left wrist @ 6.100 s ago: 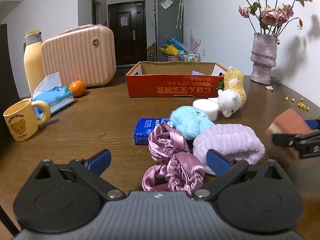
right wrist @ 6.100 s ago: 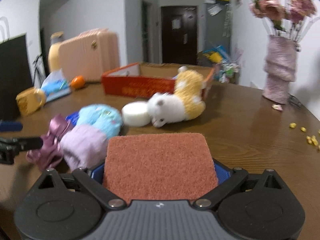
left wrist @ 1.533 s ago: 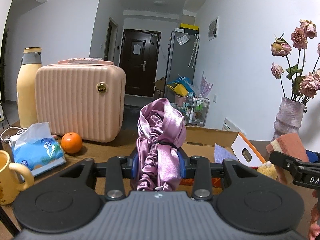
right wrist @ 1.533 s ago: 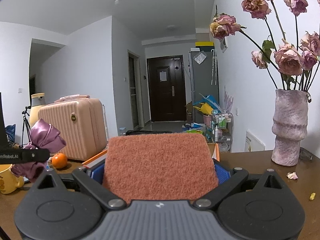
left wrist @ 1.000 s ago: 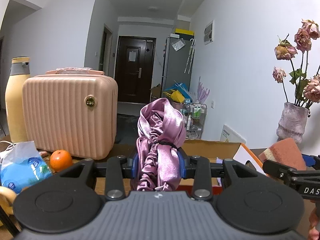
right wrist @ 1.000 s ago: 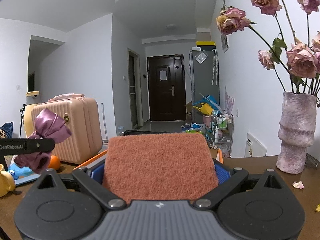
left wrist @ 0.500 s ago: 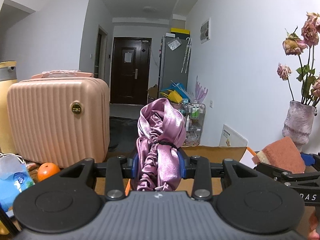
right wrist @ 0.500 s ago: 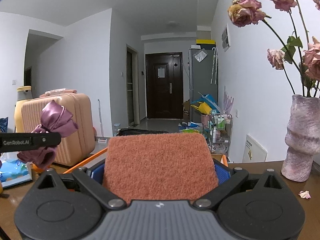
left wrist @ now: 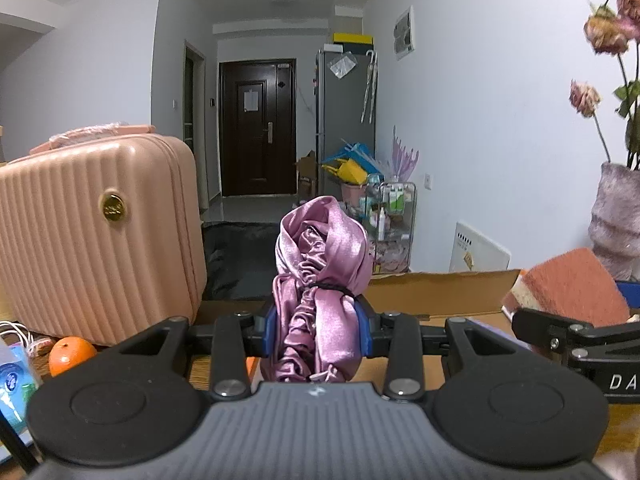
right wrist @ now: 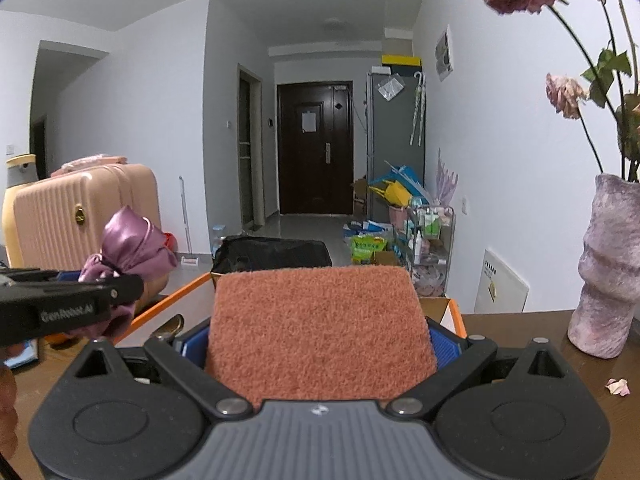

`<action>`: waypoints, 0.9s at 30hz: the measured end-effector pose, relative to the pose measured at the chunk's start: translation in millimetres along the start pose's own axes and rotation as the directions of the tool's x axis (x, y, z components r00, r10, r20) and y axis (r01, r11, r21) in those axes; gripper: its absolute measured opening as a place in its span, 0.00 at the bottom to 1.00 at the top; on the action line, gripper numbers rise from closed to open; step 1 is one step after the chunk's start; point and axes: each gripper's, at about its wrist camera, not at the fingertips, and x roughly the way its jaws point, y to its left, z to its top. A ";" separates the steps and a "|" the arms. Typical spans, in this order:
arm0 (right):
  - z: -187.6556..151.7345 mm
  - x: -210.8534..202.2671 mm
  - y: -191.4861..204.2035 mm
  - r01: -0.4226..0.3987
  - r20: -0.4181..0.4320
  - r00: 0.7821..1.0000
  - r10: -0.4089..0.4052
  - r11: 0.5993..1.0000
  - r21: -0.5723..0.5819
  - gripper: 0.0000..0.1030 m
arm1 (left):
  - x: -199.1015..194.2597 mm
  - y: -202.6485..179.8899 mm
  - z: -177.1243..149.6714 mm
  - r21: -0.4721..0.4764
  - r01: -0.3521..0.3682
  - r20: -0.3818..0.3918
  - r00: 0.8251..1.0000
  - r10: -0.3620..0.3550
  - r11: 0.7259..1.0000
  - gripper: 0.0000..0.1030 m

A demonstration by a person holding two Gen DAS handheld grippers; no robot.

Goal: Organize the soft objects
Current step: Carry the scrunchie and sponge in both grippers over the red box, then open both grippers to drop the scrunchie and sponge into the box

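My left gripper (left wrist: 318,326) is shut on a pink satin scrunchie (left wrist: 320,268), which stands up between the blue pads, held above the table. The same scrunchie (right wrist: 132,248) shows at the left of the right wrist view, clamped in the left gripper (right wrist: 94,294). My right gripper (right wrist: 320,344) is shut on a reddish scouring sponge (right wrist: 320,320) that fills the gap between its fingers; the sponge (left wrist: 572,286) also appears at the right of the left wrist view. The orange cardboard box (left wrist: 440,292) lies just ahead and below both grippers, its inside mostly hidden.
A pink hard-shell case (left wrist: 96,236) stands at the left with an orange (left wrist: 70,354) and a tissue pack (left wrist: 14,384) in front of it. A purple vase (right wrist: 612,272) with dried roses stands on the wooden table (right wrist: 520,344) at the right. A cream bottle (right wrist: 20,172) rises behind the case.
Both grippers have moved forward toward the cardboard box, keeping hold of the scrunchie and the sponge. The pink case and the vase have slid toward the picture edges.
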 end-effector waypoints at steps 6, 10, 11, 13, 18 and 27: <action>4.9 22.0 5.3 0.022 -0.047 0.999 -0.021 0.999 0.025 0.97 | 23.6 -0.2 -1.3 -0.009 -0.005 -0.042 0.999 0.005 1.000 0.37; 7.4 36.7 10.4 0.052 -0.077 0.996 -0.049 0.998 0.042 0.97 | 38.5 -2.3 -3.3 -0.001 -0.037 -0.054 0.998 0.037 0.999 0.37; 7.2 40.3 11.1 0.058 -0.086 0.995 -0.054 0.997 0.048 0.97 | 41.6 -3.3 -3.9 0.002 -0.042 -0.055 0.998 0.042 0.999 0.37; 6.2 46.5 9.7 0.071 -0.106 0.992 -0.064 0.995 0.067 0.97 | 48.6 -4.3 -5.0 0.002 -0.045 -0.062 0.997 0.045 0.999 0.37; 3.9 59.9 8.8 0.115 -0.142 0.985 -0.101 0.989 0.094 0.97 | 58.3 -2.0 -7.4 -0.014 -0.047 -0.073 0.996 0.046 0.999 0.37; -1.3 64.7 0.6 0.114 -0.159 0.983 -0.090 0.983 0.146 0.98 | 57.2 -8.5 -10.0 0.009 -0.057 -0.067 0.996 0.057 0.998 0.47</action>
